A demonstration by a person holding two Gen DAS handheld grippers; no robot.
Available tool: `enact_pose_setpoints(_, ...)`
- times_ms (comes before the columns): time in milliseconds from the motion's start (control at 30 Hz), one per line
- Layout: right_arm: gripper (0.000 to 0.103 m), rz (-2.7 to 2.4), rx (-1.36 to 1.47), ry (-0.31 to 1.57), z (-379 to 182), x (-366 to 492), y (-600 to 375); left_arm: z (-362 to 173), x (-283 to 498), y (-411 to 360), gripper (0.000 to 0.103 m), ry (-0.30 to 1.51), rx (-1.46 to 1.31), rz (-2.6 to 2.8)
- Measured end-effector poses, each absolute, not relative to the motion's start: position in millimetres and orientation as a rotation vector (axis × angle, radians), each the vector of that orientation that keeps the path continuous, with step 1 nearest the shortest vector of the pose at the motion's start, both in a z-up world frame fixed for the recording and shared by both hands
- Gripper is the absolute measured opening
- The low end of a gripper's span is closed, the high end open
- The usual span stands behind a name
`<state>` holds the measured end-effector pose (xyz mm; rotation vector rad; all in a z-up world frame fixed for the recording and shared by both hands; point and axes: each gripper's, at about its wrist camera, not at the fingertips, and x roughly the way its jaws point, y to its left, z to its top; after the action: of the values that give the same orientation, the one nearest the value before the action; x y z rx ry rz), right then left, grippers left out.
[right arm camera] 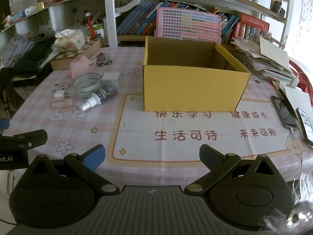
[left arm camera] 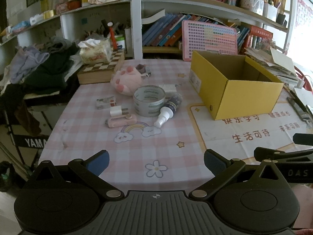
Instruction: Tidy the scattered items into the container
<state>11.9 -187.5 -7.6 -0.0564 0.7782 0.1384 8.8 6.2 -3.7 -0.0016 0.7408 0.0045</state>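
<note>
An open yellow cardboard box stands on the pink checked tablecloth. Left of it lie a tape roll, a dark spray bottle, a pink plush paw, a small toy car, a white charger plug, a pink case, a small packet and a white block. My left gripper is open and empty over the table's near edge. My right gripper is open and empty in front of the box.
A chessboard box with a tissue pack sits at the back left beside piled clothes. Two phones and paper stacks lie at the right. Bookshelves line the back.
</note>
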Motion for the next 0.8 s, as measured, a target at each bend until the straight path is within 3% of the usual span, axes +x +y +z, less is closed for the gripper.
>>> enact_pose_setpoints(800,0.103,0.146,-0.053,0.773,-6.8,7.9,-180.6,-2.9,3.1,14.5,0.103,0.742,0.007,0.014)
